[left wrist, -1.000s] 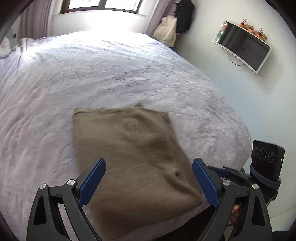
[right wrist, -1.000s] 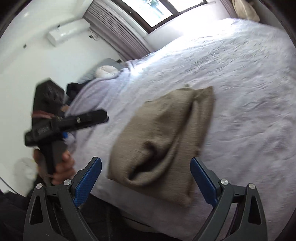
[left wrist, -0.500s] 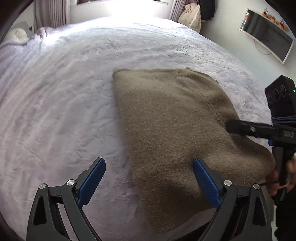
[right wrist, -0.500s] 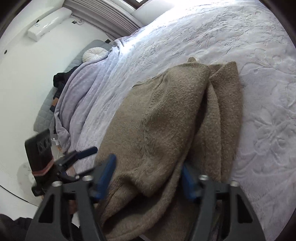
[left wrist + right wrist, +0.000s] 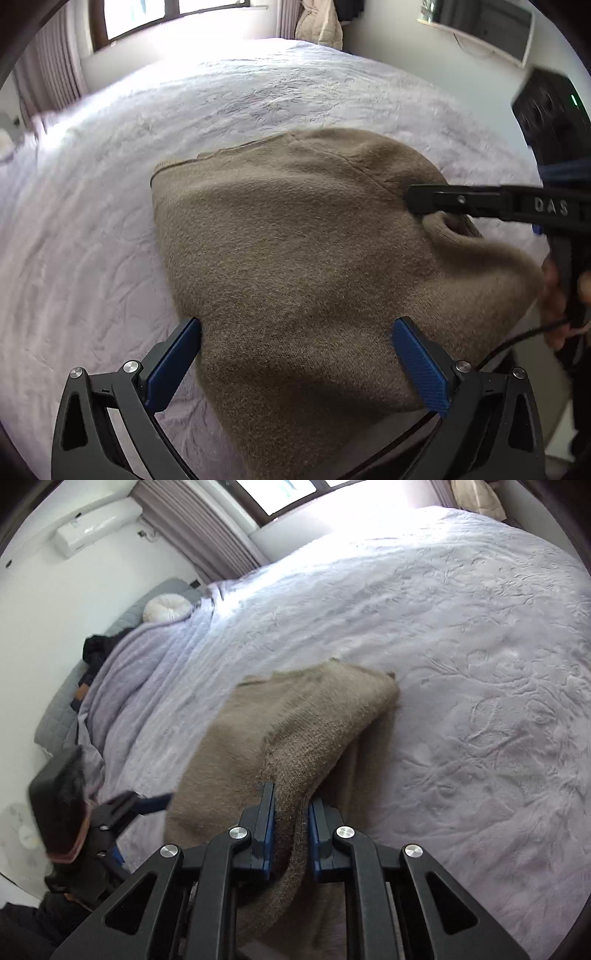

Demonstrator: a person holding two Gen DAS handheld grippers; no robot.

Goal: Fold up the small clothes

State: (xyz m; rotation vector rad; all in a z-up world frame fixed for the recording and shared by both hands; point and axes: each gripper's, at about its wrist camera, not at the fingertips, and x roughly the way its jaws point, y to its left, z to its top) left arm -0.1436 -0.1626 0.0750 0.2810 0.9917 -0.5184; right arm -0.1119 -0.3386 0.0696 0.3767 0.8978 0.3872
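Observation:
A folded brown knit sweater (image 5: 295,266) lies near the front edge of a lilac bedspread (image 5: 92,229). My left gripper (image 5: 297,363) is open, its blue pads on either side of the sweater's near edge, just above it. My right gripper (image 5: 291,834) is shut on a bunched fold of the sweater (image 5: 295,738) at its right side and lifts that part slightly. The right gripper also shows in the left wrist view (image 5: 417,201), reaching in from the right. The left gripper shows blurred in the right wrist view (image 5: 147,805).
The bedspread (image 5: 461,664) stretches far beyond the sweater. A grey pillow with a white round cushion (image 5: 166,607) lies at the bed's head. Dark clothes (image 5: 98,650) sit by the wall. A wall-mounted screen (image 5: 480,26) and hanging clothes (image 5: 317,22) are at the far side.
My right gripper has shut on the sweater's right-hand fold and raised it. My left gripper has moved in close over the sweater's near edge, still open.

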